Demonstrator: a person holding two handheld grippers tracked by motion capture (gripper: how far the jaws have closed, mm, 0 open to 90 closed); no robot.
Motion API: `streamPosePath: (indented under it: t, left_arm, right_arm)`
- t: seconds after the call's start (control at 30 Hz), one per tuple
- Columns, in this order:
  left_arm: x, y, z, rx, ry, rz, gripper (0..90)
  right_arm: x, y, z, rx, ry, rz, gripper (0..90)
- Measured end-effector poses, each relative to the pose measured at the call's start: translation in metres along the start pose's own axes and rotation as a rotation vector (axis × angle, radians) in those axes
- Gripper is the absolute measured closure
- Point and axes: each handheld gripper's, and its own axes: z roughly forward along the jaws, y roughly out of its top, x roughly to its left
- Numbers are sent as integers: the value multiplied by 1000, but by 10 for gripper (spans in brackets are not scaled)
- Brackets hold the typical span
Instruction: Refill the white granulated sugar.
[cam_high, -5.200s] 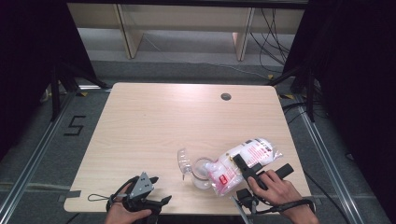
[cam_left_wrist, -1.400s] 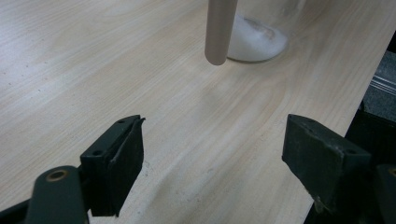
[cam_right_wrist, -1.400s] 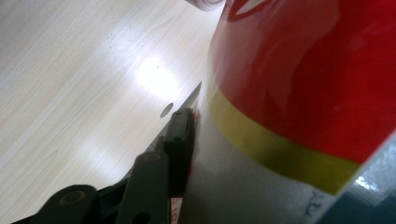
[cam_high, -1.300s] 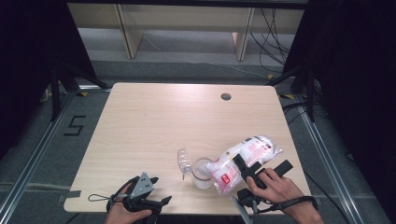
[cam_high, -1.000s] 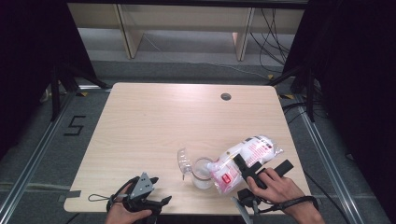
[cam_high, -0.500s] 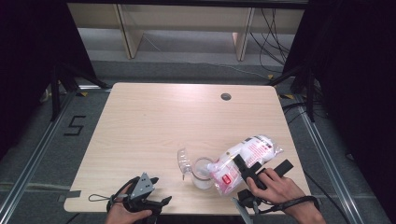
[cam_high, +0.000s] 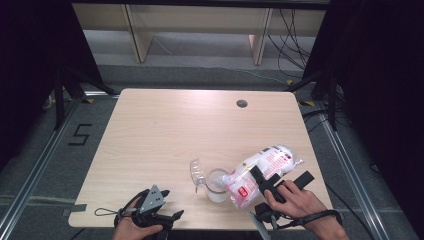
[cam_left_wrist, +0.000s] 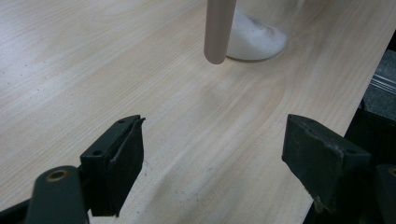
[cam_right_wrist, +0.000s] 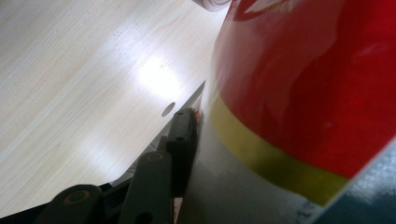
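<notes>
A white plastic bag (cam_high: 262, 167) with red print lies tilted, its lower end over a clear cup (cam_high: 216, 186) that holds white powder. My right gripper (cam_high: 280, 176) is shut on the bag's middle near the table's front right. In the right gripper view one finger (cam_right_wrist: 183, 140) presses the bag's red and yellow side (cam_right_wrist: 303, 93). My left gripper (cam_high: 171, 204) rests at the front left edge, open, with bare wood between its jaws (cam_left_wrist: 212, 154). The powder-filled cup base (cam_left_wrist: 254, 35) stands ahead of it.
A clear curved plastic piece (cam_high: 196, 172) sits against the cup's left side. The wooden table (cam_high: 165, 135) has a round cable hole (cam_high: 242, 103) at the back right. A beige rod (cam_left_wrist: 218, 30) crosses the top of the left gripper view.
</notes>
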Motion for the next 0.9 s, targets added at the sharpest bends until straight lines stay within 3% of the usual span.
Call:
streamPosePath:
  t: [0.9]
  left_arm:
    - [0, 0, 0, -5, -1, -6, 203]
  right_arm:
    - [0, -1, 0, -10, 16, -6, 672]
